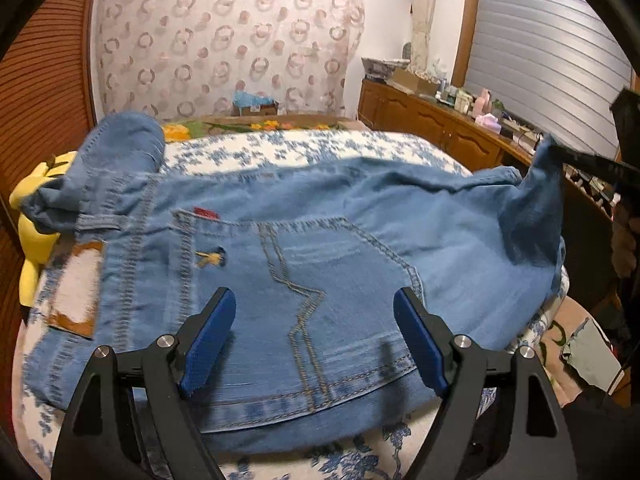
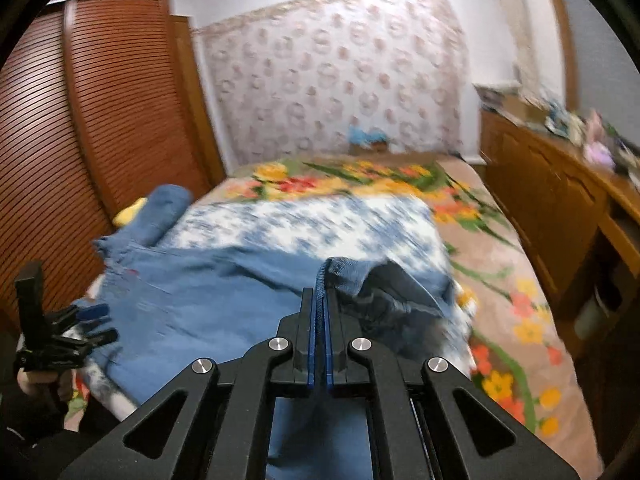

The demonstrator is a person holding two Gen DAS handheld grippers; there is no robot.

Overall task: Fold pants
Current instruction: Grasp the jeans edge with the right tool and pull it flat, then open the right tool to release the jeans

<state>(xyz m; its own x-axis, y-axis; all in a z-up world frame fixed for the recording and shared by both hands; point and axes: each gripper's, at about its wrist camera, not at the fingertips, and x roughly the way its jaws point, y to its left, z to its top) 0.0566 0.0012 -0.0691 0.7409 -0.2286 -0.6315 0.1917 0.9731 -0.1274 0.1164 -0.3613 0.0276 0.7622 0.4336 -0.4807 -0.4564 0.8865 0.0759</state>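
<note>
Through my left wrist camera, my left gripper [image 1: 316,340] hangs with its blue-padded jaws spread wide and holding nothing, just above the seat of the pants [image 1: 280,264]. These are light blue jeans lying back side up on a bed [image 1: 280,148] covered in a blue-and-white floral sheet. A back pocket [image 1: 320,280] sits directly under and ahead of the jaws, and the waistband with its leather patch [image 1: 76,288] is off to the left. The long axis of the jeans runs left to right across this view, with the legs trailing right, where the fabric rises in a peak to my right gripper [image 1: 560,150] at the frame's edge. Through my right wrist camera, that right gripper [image 2: 319,300] has its jaws pressed together on a fold of denim, seemingly near the leg end, lifted off the bed. The rest of the pants [image 2: 192,304] spreads away to the left, towards my left gripper [image 2: 94,322], seen low at the left edge. I judge the right hand must carry its end leftward over the seat, while the nearer left hand steadies the waist.
</note>
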